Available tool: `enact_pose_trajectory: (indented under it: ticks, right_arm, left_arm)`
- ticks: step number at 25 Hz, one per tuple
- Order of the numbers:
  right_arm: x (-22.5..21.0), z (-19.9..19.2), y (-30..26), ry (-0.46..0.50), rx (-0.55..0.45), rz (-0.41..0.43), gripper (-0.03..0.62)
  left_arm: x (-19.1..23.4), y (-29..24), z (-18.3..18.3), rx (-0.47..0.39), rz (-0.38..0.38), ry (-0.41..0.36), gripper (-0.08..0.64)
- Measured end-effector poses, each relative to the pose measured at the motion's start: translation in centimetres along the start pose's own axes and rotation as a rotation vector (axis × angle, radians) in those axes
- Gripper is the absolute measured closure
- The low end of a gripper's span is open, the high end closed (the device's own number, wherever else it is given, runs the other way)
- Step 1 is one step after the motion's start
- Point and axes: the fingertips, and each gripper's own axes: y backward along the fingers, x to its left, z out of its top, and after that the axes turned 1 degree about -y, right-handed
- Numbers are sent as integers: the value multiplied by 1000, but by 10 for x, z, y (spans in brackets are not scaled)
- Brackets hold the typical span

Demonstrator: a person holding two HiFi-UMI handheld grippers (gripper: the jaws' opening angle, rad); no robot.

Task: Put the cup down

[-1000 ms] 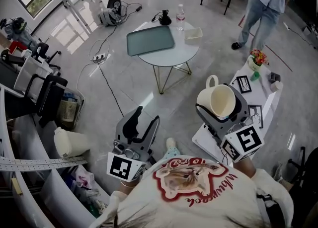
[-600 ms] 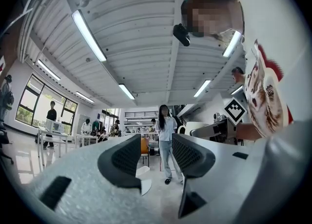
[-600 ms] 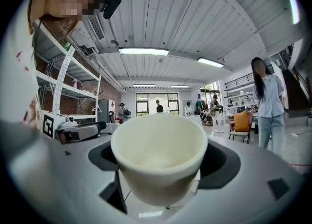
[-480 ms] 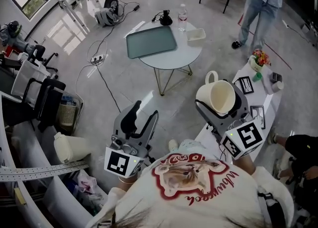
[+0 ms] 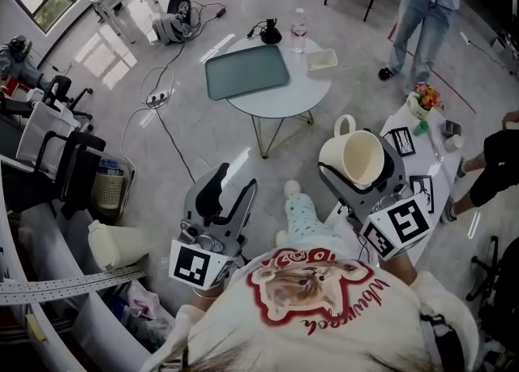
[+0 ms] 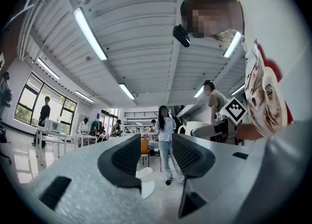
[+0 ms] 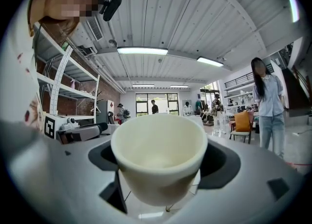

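A cream cup (image 5: 357, 158) with a loop handle is clamped in my right gripper (image 5: 362, 169), held in the air above the floor with its mouth turned toward the head camera. In the right gripper view the cup (image 7: 160, 155) fills the space between the two dark jaws, empty inside. My left gripper (image 5: 229, 192) is held at the lower left, open, with nothing between its black fingers (image 6: 127, 158). A round white table (image 5: 277, 79) carrying a grey-green tray (image 5: 246, 70) stands ahead on the floor.
On the round table sit a water bottle (image 5: 298, 29), a small white dish (image 5: 321, 57) and a black object (image 5: 269, 32). A white side table (image 5: 426, 150) with a flower pot is at right. A person (image 5: 430, 6) stands beyond; cables, chairs and shelves line the left.
The view has shifted slightly and my foot has come forward into sight between the grippers. Both grippers hold their poses, the cup still gripped. A second person has entered at the right edge.
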Motion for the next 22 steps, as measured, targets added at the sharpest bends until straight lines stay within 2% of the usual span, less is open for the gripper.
enact_pose_trajectory:
  ticks: [9,22]
  right_arm:
    - [-21,2,-36,-12,-14,1,178]
    - [-80,15,-128,-11,-13,18,178]
  left_arm:
    - [27,-29,-15,8,-4,9,349]
    - [95,-117,-38,13,-10,19,350]
